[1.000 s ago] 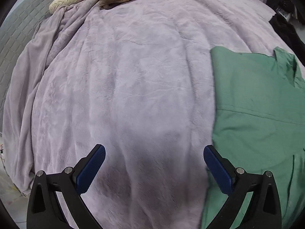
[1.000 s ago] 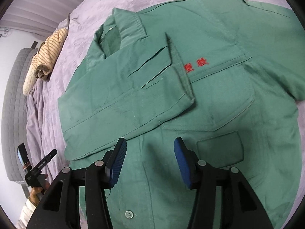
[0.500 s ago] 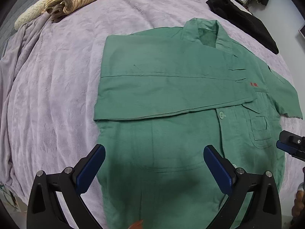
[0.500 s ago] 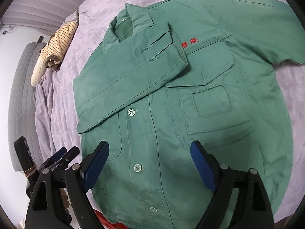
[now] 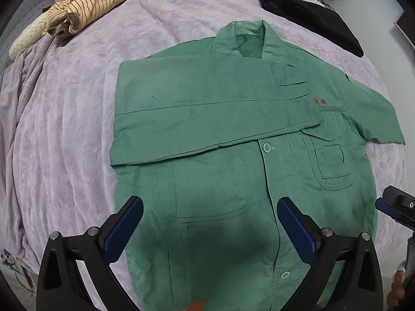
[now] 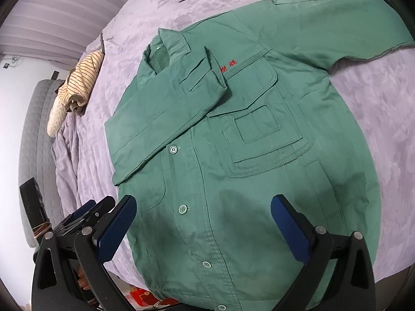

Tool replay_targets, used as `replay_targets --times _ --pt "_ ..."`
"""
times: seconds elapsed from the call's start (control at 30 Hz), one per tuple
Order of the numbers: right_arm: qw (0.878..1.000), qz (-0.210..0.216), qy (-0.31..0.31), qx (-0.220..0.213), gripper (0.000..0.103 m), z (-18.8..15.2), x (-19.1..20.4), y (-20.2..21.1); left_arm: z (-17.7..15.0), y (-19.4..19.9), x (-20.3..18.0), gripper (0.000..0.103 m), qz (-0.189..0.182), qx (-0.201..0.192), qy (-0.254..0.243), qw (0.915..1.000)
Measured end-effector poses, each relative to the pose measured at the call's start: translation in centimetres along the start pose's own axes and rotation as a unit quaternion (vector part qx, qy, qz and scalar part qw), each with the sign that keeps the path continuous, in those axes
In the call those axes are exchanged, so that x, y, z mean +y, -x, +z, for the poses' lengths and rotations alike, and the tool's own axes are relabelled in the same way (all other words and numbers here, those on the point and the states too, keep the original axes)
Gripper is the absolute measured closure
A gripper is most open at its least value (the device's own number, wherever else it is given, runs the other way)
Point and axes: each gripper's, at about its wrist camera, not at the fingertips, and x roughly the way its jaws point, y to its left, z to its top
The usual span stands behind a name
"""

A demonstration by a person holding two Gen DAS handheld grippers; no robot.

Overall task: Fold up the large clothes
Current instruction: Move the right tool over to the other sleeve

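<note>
1. Lilac plush blanket (image 5: 77, 108): spread over the whole bed, rumpled into folds along the left edge.
2. Green shirt (image 5: 233, 181): laid flat, front up and buttoned, on the middle of the blanket, with its collar (image 5: 249, 39) at the far end and its hem at the near edge. One sleeve (image 5: 207, 119) is seen folded across the chest from the left; the other sleeve (image 6: 350, 26) is seen spread out flat to the right.
3. Black garment (image 5: 311, 18): shown lying on the blanket at the far right, apart from the shirt.
4. Striped beige garment (image 5: 88, 7): shown bunched at the far left, well apart from the shirt.
5. Left gripper (image 5: 210, 226): held above the near part of the shirt, its blue-padded fingers (image 5: 124, 230) spread wide, with nothing gripped between them.
6. Right gripper (image 6: 203, 226): held above the near part of the shirt, to the right of the button placket, its fingers likewise spread wide and nothing held.
7. Red embroidered characters (image 5: 320, 101): seen on the chest, just beyond the tip of the folded sleeve and above the chest pocket (image 5: 332, 160).
</note>
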Motion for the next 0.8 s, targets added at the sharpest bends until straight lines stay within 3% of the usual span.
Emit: replay_targets --times 0.8 --pt "1.000 0.018 -0.024 0.010 0.000 -0.1 -1.9 0.7 -1.0 -0.1 -2.2 0.000 0.030 0.027 -0.019 0.9990"
